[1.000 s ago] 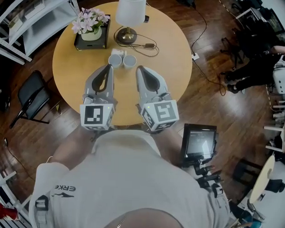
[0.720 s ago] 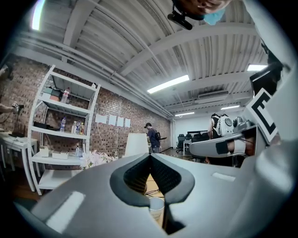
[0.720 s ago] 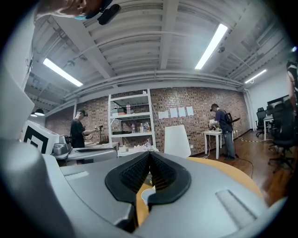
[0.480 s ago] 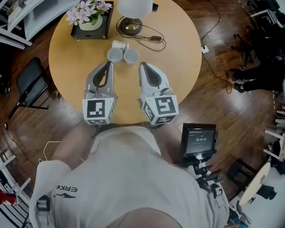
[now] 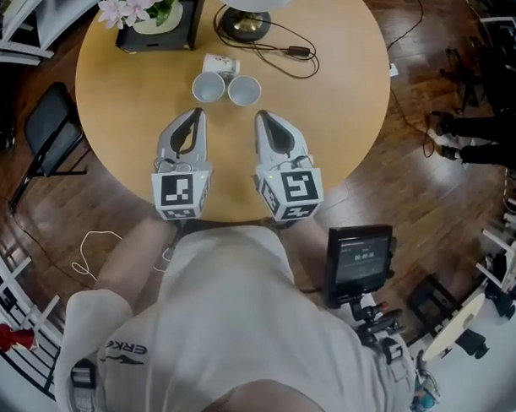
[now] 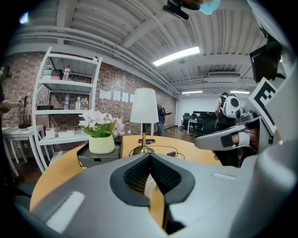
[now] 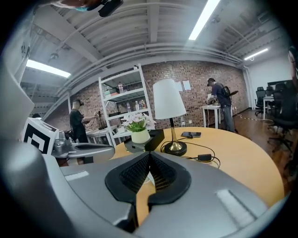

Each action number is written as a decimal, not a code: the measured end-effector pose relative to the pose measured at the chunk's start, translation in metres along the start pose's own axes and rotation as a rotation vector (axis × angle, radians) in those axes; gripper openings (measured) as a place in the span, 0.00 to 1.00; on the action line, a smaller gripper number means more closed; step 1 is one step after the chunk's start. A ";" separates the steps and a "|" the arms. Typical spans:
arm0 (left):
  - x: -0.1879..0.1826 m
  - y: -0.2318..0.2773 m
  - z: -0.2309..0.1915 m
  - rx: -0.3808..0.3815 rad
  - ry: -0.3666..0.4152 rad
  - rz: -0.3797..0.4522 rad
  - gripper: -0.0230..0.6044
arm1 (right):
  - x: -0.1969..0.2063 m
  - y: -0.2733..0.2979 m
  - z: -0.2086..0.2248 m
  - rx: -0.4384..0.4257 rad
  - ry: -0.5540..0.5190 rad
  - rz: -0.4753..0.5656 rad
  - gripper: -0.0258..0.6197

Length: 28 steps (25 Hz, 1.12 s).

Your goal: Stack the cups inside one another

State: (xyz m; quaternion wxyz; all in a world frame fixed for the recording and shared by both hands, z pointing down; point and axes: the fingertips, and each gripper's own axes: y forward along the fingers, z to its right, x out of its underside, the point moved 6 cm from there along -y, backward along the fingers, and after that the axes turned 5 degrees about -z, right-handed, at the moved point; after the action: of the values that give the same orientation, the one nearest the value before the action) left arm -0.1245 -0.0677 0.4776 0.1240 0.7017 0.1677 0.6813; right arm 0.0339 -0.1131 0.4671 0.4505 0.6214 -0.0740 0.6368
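I'm at the approach step, and no cup is picked up yet. Both tools sit side by side over the near half of the round table (image 5: 346, 103), in the middle of the head view. The left gripper (image 5: 193, 114) has its jaws pressed together with nothing between them. The right gripper (image 5: 264, 117) is the same, tips meeting and empty. Each gripper's own view bears that out.

The cups are just above the tips in the frame, clear of them. The left cup (image 5: 208, 87) and the right cup (image 5: 244, 91) stand upright, mouths up, side by side and very close. Just beyond them, toward the upper centre, lies a small white thing (image 5: 221, 64). It looks to me like a third cup on its side, but it is too small here to be sure. Further up are the lamp base (image 5: 245, 23) and, at upper left, the flower pot (image 5: 161, 13).

As I judge the next move, I must spread one pair of jaws, take an upright cup by its wall, lift it clear and lower it into its neighbour. The other tool could steady the receiving cup. With the cups so close, a jaw has to slip in without knocking the neighbour.
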 end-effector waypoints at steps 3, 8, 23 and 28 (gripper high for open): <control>0.020 0.010 -0.003 -0.002 -0.014 -0.034 0.04 | 0.018 0.013 0.006 -0.003 0.012 -0.042 0.06; 0.047 0.026 -0.005 -0.010 -0.030 -0.079 0.04 | 0.042 0.028 0.015 0.000 0.030 -0.090 0.06; 0.079 0.046 -0.005 -0.008 -0.007 -0.129 0.06 | 0.068 0.048 0.018 -0.019 0.064 -0.152 0.06; 0.086 0.057 -0.005 0.021 0.019 -0.150 0.29 | 0.071 0.051 0.020 -0.016 0.071 -0.163 0.06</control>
State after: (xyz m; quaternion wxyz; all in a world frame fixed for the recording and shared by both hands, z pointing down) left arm -0.1240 -0.0851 0.5792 0.1655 0.6819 0.2281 0.6750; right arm 0.0266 -0.1217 0.5557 0.5082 0.5986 -0.0124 0.6191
